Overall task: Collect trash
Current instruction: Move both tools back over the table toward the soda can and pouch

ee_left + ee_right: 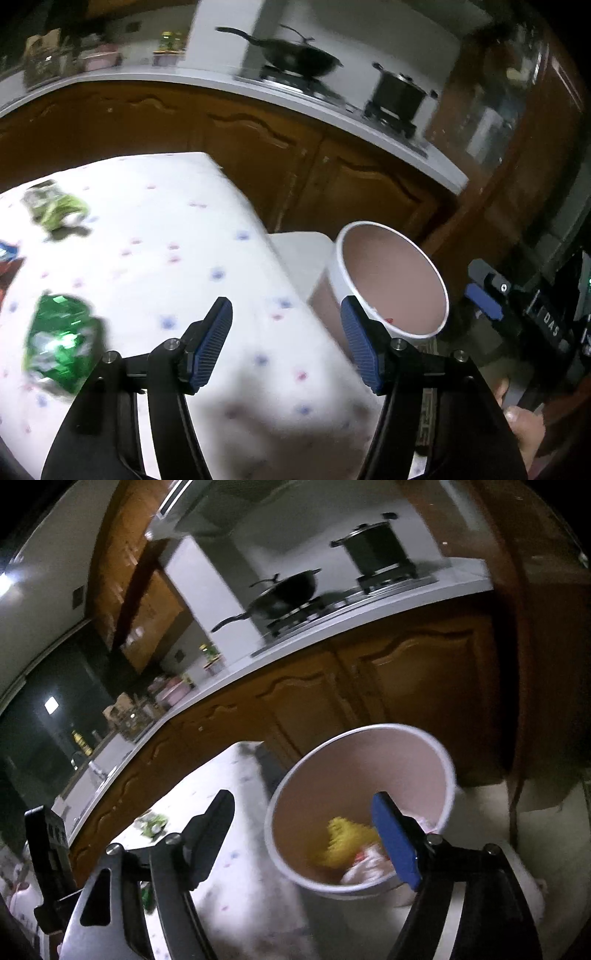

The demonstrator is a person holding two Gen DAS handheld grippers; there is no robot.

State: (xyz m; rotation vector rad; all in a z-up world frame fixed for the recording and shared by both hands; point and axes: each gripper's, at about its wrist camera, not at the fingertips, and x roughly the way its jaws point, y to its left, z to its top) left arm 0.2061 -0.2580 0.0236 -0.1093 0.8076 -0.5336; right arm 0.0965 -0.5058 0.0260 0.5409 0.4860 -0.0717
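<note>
Starting at nine o'clock in the left view: a light green wrapper [55, 208] crumpled on the cloth [192, 236], well away from everything. Lower, near eight o'clock, a shiny dark green wrapper [61, 341], scrunched and blurry, lying flat on the cloth just beside the left gripper [286, 341]. Also a blue scrap [7, 253] right at the left edge, too cut off to name. All still on the cloth, so more trash to pick up, probably.

Left gripper wide apart, nothing between the blue pads [210, 349]. Pointed down at the corner of the cloth, between the dark green wrapper and the bin [393, 280].

Bin at three o'clock, beside the table, mouth up. Set low and close to the edge, likely so trash can just drop in.

In the right view, right gripper [303, 840] spread wide too, empty, aimed over the bin mouth at five o'clock. Looks like the spot for letting things fall. Inside the bin: something yellow [343, 840] and a white and pink crumpled bit [364, 866], both blurry.

Far back, a wok [299, 55] and a pot [399, 94] on the stove at twelve to one o'clock.
</note>
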